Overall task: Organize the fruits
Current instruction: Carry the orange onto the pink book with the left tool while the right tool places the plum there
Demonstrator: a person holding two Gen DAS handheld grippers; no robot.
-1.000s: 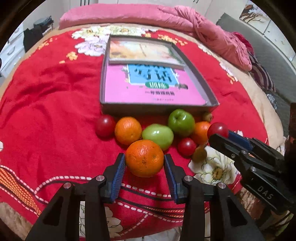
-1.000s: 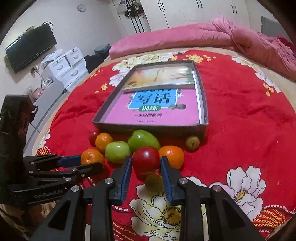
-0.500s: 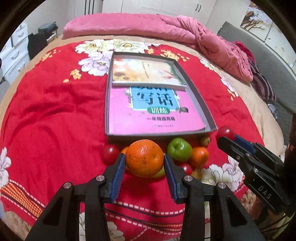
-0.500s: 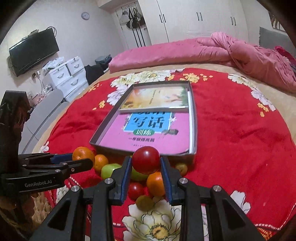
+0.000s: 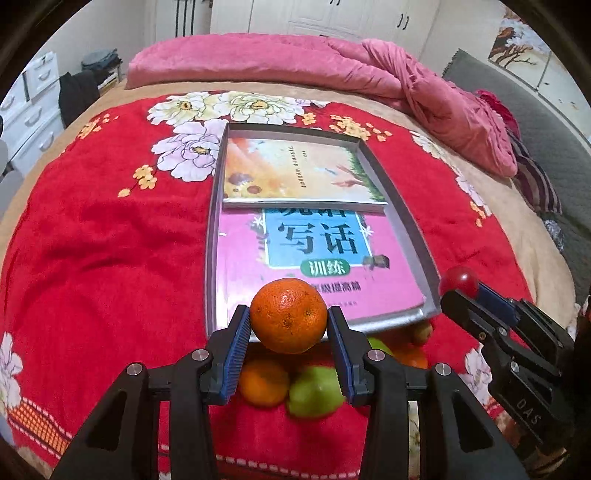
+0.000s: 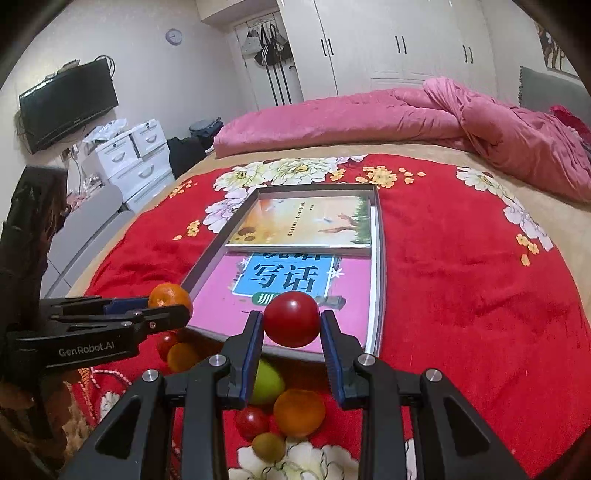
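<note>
Left claw (image 5: 289, 322) grips orange (image 5: 289, 314) | right claw (image 6: 291, 324) grips red fruit (image 6: 291, 318) | both lifted from pile, now at frame centre over tray (image 5: 421, 236) edge | placing comes next.

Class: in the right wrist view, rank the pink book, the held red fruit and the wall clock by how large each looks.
1. pink book
2. red fruit, inflated by nearness in the right gripper
3. wall clock, far away

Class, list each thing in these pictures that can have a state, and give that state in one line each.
Left gripper: shut on the orange, held up.
Right gripper: shut on the red fruit, held up.
Tray: holds two books, no fruit.
Green fruit: lying on the red blanket.
</note>
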